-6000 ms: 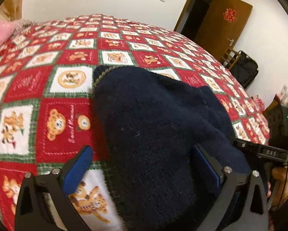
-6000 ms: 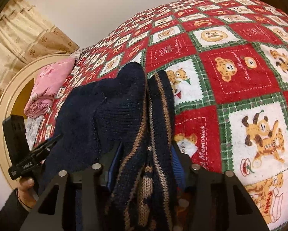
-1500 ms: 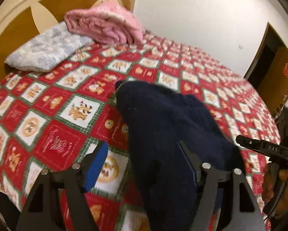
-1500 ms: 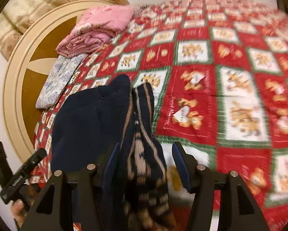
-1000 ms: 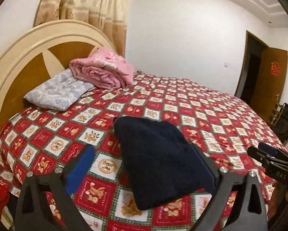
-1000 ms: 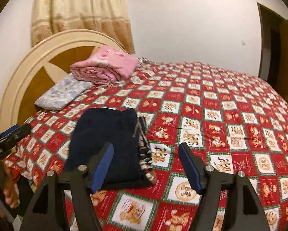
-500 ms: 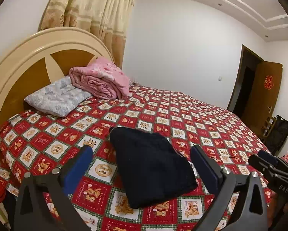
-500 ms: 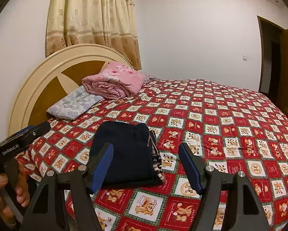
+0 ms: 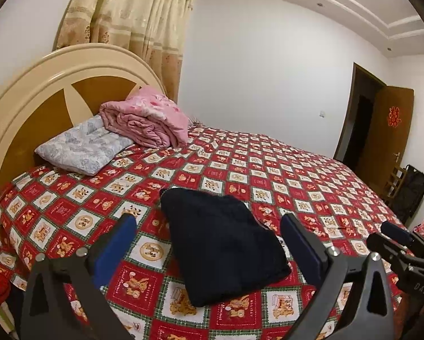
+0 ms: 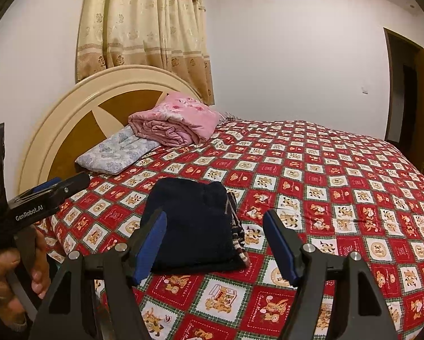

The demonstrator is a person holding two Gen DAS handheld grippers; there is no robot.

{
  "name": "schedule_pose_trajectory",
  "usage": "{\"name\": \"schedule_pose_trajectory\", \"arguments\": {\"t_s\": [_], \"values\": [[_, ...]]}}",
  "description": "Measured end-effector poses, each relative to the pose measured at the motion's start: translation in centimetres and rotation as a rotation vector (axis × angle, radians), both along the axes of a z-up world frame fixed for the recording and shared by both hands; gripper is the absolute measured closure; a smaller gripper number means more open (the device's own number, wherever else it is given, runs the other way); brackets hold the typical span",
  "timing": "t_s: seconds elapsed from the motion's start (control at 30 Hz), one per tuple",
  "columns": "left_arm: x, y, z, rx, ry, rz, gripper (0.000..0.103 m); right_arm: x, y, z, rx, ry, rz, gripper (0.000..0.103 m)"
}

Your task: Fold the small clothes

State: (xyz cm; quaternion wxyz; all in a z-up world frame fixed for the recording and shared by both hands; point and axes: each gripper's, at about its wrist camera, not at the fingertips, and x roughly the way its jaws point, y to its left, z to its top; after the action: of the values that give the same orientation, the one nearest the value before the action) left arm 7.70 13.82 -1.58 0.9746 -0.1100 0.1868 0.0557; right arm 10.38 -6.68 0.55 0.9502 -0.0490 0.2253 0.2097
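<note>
Neatly folded knit sweater [image 9: 220,243], seemingly wool, rectangular

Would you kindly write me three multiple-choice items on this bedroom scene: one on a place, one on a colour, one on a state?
1. Where does the pink quilt lie?
A. on the floor
B. by the headboard, partly on the pillow
C. on the dark sweater

2. What colour is the folded sweater?
A. dark navy
B. yellow
C. white

3. How do the left gripper and the right gripper stand?
A. both shut on the sweater
B. one open, one shut
C. both open, holding nothing

Key: 1 B, the quilt overlaps the pillow at the bed's head. 2 A, the knit looks almost black-blue. 3 C, the jaws gape apart with the sweater lying free on the bedspread.
</note>
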Motion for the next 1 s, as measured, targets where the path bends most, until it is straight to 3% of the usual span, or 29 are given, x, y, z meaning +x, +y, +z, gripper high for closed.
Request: {"name": "schedule_pose_trajectory", "arguments": {"t_s": [1.0], "values": [[0.4,-0.2,0.3,0.079,0.016,0.021,0.0,-1.2,0.7,-0.4,-0.027,-0.016,0.046,0.032]]}}
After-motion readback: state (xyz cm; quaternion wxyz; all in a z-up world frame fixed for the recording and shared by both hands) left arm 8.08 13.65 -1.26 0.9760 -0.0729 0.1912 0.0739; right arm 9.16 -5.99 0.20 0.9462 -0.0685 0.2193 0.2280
